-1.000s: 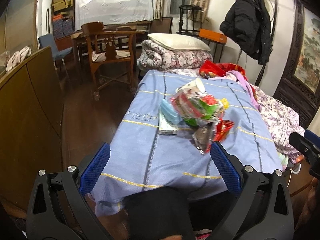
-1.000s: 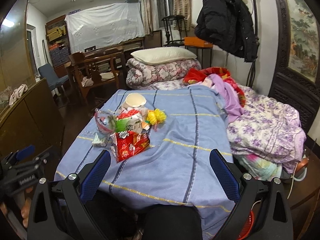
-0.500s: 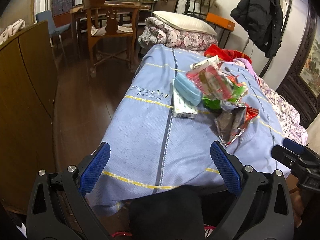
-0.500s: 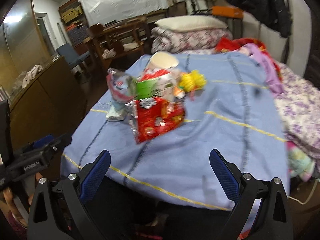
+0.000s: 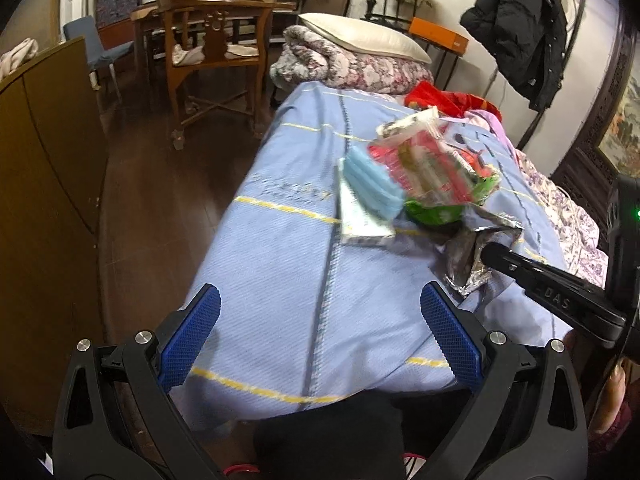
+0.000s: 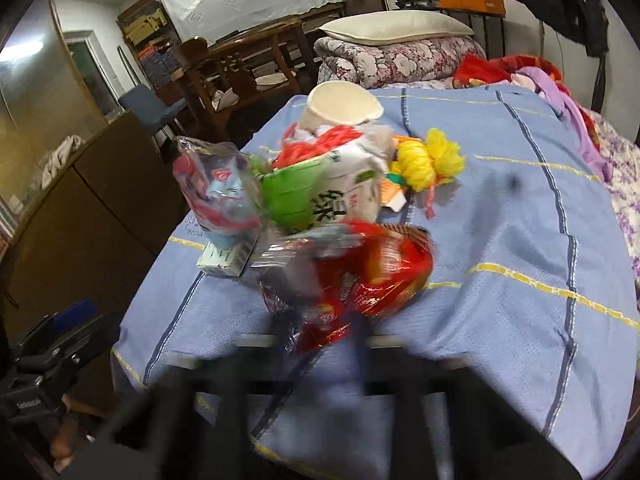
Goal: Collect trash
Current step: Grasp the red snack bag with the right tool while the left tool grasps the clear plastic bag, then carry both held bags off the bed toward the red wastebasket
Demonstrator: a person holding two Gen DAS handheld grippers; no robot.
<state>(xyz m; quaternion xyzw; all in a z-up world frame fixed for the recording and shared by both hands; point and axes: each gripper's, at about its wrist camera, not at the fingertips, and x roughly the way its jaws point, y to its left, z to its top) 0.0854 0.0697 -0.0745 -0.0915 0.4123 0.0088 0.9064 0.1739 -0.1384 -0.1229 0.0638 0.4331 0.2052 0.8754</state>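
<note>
Your left gripper [image 5: 320, 316] is spread wide and empty over the bedspread [image 5: 288, 264]. Your right gripper [image 6: 320, 324] is blurred at the red wrapper [image 6: 372, 276]; I cannot tell its jaws. The whole trash pile [image 6: 316, 196] still lies mid-bed: nothing looks collected.

Left wrist view: from the bed's foot, left of centre, looking along the blue striped bedspread [image 5: 280, 248] toward the cream pillow [image 5: 360, 36]. Right wrist view: closer in, motion-blurred below, angled left over the heap of crinkled wrappers [image 6: 320, 216]. Shared: bedspread, heap, pillow, carved wooden chair [image 5: 212, 52].
</note>
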